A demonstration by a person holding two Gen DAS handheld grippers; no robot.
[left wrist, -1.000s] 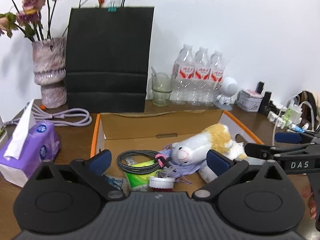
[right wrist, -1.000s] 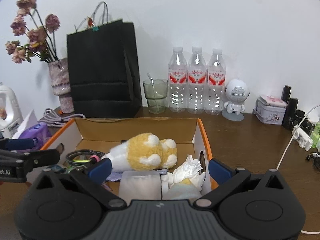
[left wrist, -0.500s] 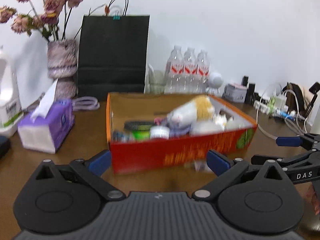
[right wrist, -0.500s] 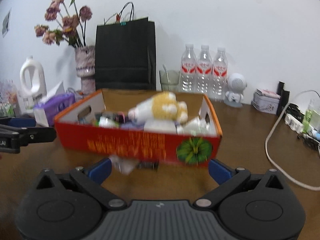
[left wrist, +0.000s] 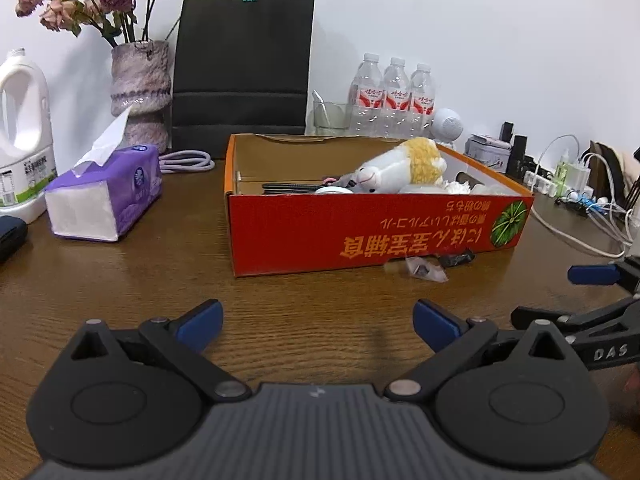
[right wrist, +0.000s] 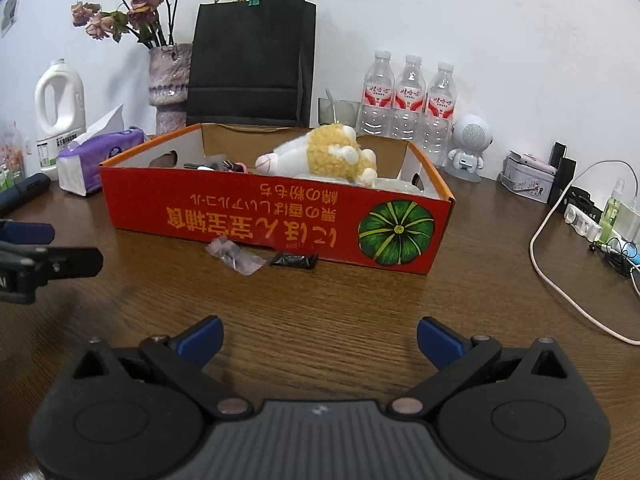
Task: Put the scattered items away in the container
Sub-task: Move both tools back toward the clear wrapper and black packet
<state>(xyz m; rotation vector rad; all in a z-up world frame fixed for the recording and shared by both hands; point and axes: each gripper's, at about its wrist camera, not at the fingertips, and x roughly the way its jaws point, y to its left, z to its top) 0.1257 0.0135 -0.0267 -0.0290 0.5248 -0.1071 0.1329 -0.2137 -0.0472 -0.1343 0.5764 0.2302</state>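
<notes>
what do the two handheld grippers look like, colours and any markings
Both match. The left gripper has a ribbed dark grey body, two black round housings with silver pivot pins, and black linkage arms ending in blue pads. The right gripper is built the same; seen from the left camera, its side carries white letters "DAS". No cables show on either.

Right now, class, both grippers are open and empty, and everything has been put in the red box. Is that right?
Not quite. A clear packet and a black packet lie on the table by the red box, as the right wrist view shows. Both grippers, left and right, are open and empty.
</notes>
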